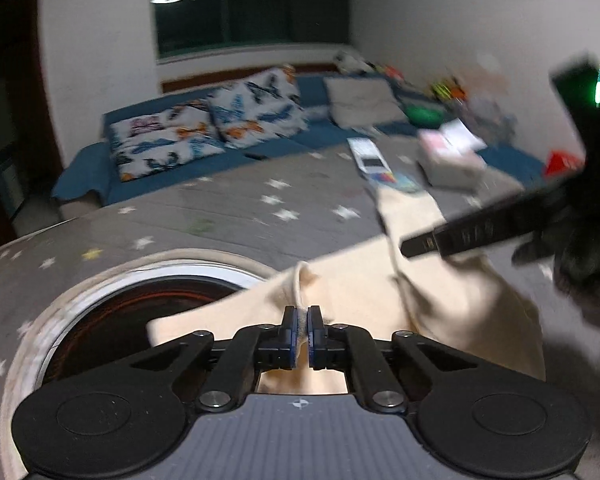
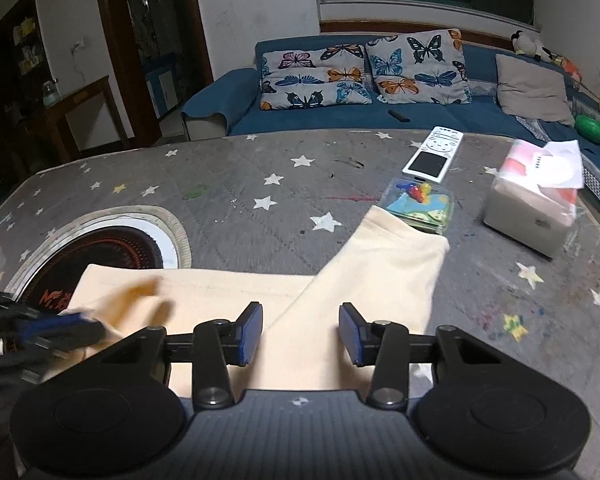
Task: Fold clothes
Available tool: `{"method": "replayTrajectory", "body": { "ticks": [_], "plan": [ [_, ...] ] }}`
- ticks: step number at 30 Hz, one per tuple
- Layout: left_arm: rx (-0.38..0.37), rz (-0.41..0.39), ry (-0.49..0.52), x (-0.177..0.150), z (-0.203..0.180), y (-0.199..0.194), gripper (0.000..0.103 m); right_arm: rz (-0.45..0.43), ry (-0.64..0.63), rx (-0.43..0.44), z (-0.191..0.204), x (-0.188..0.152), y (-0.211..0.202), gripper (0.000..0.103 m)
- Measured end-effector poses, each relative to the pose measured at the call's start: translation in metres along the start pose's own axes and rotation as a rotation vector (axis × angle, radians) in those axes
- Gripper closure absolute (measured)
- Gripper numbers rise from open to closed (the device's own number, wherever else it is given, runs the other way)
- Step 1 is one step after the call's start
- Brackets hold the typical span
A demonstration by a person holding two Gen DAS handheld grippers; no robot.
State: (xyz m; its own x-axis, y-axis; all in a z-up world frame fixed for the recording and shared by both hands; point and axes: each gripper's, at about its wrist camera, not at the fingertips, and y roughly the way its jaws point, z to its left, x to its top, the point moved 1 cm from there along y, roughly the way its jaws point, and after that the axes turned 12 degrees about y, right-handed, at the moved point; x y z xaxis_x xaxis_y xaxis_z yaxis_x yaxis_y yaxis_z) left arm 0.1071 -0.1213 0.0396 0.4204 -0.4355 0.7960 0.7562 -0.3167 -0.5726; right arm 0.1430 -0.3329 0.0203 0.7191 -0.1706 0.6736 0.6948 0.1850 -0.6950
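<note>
Grey star-printed covering is being seen across the table (image 2: 236, 184), with a blue sofa (image 2: 420, 116) and butterfly cushions behind it. A round induction hob (image 2: 100, 256) is set into the table toward its left edge.

The cream garment (image 2: 340, 264), apparently soft trousers or leggings, is lying at the near edge of the table: one leg is running along that edge toward the hob, the other is angling away toward the far right, its cuff touching a small clear toy box (image 2: 420, 204). A remote control (image 2: 434, 156) and a tissue box (image 2: 532, 208) are sitting further toward the right edge.

The left gripper (image 1: 302, 320) is being held clenched on a raised fold of the garment (image 1: 340, 280), cloth visibly pinched between the blue pads. The right gripper (image 2: 300, 330) is being held spread wide above the angled leg, nothing between its fingers.

Handling judgement: the fabric is being read as light, limp and non-slippery; it will drape and bunch, not hold shape. A hold near the cuff or along a hem is being judged best, with both layers pinched together.
</note>
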Motion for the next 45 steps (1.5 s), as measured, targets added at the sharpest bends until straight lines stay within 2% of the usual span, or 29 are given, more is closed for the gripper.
{"method": "replayTrajectory", "body": {
  "ticks": [7,10,11,12,15,19,24,29,33,39,43,45],
  "plan": [
    [0.104,-0.059,-0.134,-0.006,0.044,-0.04,0.098,0.001,-0.018,-0.034,0.007,0.0,0.027,0.07],
    [0.156,-0.066,-0.176,-0.014,0.061,-0.055,0.098,-0.017,-0.036,-0.051,0.008,-0.001,0.026,0.086],
    [0.17,-0.065,-0.187,-0.017,0.065,-0.059,0.098,-0.02,-0.036,-0.053,0.007,0.0,0.025,0.097],
    [0.184,-0.064,-0.198,-0.02,0.069,-0.063,0.098,-0.024,-0.035,-0.054,0.006,0.0,0.024,0.1],
    [0.226,-0.06,-0.23,-0.031,0.082,-0.076,0.098,-0.052,-0.035,-0.061,0.001,0.0,0.012,0.101],
    [0.282,-0.057,-0.267,-0.047,0.096,-0.099,0.098,-0.116,-0.017,-0.066,-0.015,-0.002,-0.024,0.101],
    [0.353,-0.06,-0.327,-0.07,0.114,-0.135,0.098,-0.212,0.042,-0.089,-0.047,-0.011,-0.084,0.101],
    [0.428,-0.061,-0.406,-0.095,0.132,-0.18,0.098,-0.311,0.113,-0.144,-0.086,-0.035,-0.149,0.101],
    [0.465,-0.037,-0.457,-0.119,0.141,-0.204,0.098,-0.275,0.208,-0.218,-0.122,-0.063,-0.163,0.101],
    [0.498,0.08,-0.487,-0.151,0.143,-0.197,0.098,-0.195,0.341,-0.34,-0.169,-0.102,-0.17,0.1],
    [0.517,0.118,-0.494,-0.162,0.143,-0.199,0.098,-0.197,0.358,-0.369,-0.181,-0.109,-0.181,0.097],
    [0.532,0.129,-0.495,-0.164,0.144,-0.201,0.097,-0.201,0.337,-0.345,-0.178,-0.108,-0.186,0.093]
  ]
}}
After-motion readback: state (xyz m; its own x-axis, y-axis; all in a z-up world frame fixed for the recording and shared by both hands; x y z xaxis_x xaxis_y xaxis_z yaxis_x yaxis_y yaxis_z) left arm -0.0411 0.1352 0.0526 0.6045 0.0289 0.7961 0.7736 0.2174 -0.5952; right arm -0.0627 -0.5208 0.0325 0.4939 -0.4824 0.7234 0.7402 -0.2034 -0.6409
